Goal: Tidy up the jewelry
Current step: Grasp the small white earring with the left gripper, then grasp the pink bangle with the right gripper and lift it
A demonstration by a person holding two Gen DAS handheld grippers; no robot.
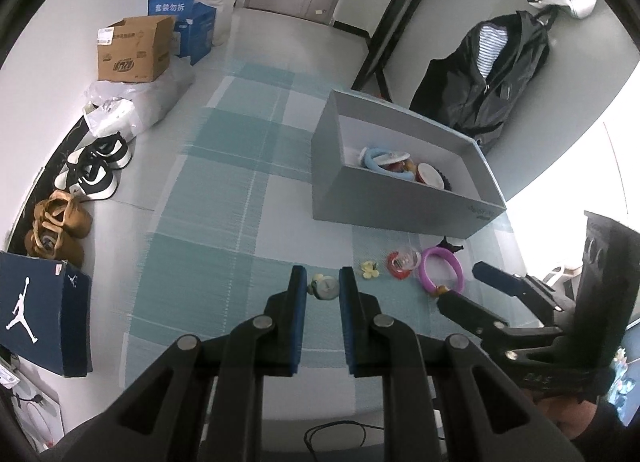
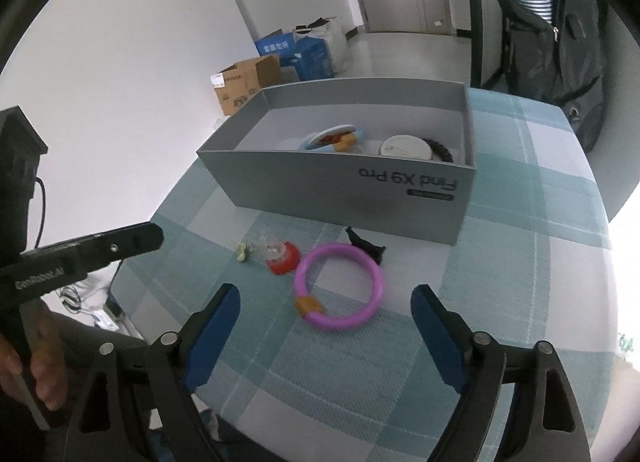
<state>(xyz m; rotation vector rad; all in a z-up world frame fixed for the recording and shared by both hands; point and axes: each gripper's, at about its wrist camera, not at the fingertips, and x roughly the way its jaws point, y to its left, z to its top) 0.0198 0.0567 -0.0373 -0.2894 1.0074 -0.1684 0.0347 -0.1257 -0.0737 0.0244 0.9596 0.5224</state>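
Observation:
My left gripper [image 1: 323, 282] is shut on a small pale green-and-white trinket [image 1: 325, 288], low over the checked teal cloth [image 1: 224, 222]. To its right lie a yellow flower piece [image 1: 370, 268], a red-and-clear piece [image 1: 402, 264], a purple bangle [image 1: 440, 250] with an orange bead, and a black bow [image 1: 450, 246]. My right gripper [image 2: 326, 294] stands wide open just short of the purple bangle [image 2: 340, 249], pads clear of it. Behind is the grey box [image 2: 320, 182], holding a light blue bangle [image 2: 320, 148], a white round piece and a black scrunchie.
Left of the table, on the floor, are shoes [image 1: 92, 170], cardboard boxes [image 1: 132, 50] and a navy shoe box [image 1: 40, 310]. A black jacket [image 1: 492, 74] hangs at the far right. A person's hand [image 2: 40, 374] grips the left tool's handle.

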